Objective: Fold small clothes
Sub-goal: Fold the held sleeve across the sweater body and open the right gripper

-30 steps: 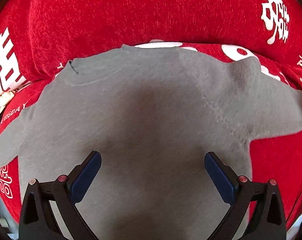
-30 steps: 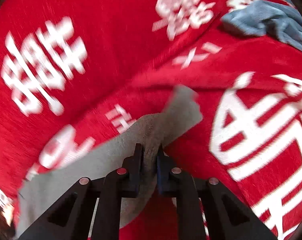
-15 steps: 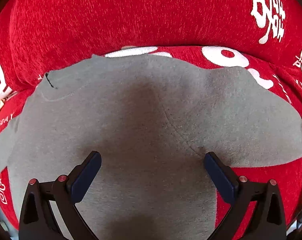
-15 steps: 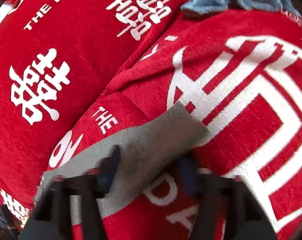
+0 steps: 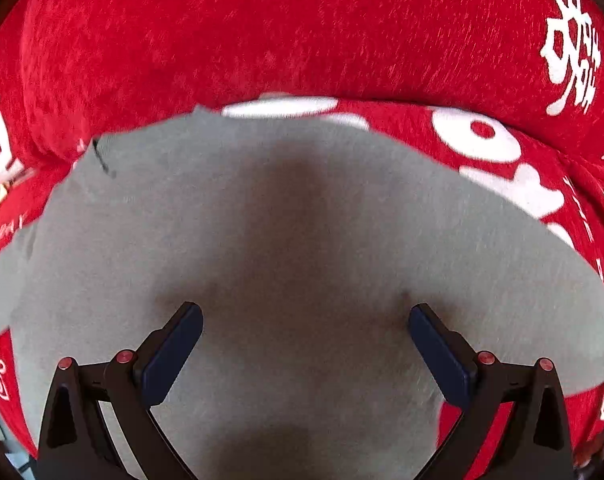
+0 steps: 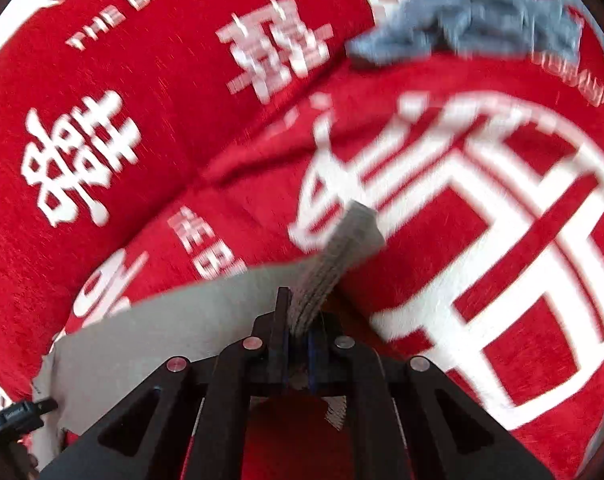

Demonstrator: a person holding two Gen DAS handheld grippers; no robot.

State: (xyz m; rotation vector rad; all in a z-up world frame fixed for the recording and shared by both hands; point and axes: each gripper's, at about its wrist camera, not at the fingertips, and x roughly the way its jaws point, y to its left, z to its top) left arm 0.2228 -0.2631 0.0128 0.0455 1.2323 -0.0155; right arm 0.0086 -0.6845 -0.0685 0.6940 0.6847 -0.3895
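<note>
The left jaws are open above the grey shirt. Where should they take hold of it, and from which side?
Judging by the pose, grip the left sleeve near its cuff, coming from above. The grey shirt lies flat on the red cover, and that sleeve sticks out free, mirroring the sleeve end pinched by the right gripper.

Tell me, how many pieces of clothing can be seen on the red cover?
2. A grey shirt lies spread under the open left gripper, its sleeve pinched in the right gripper. A blue-grey garment lies crumpled at the far upper right. Others may be out of view.
</note>
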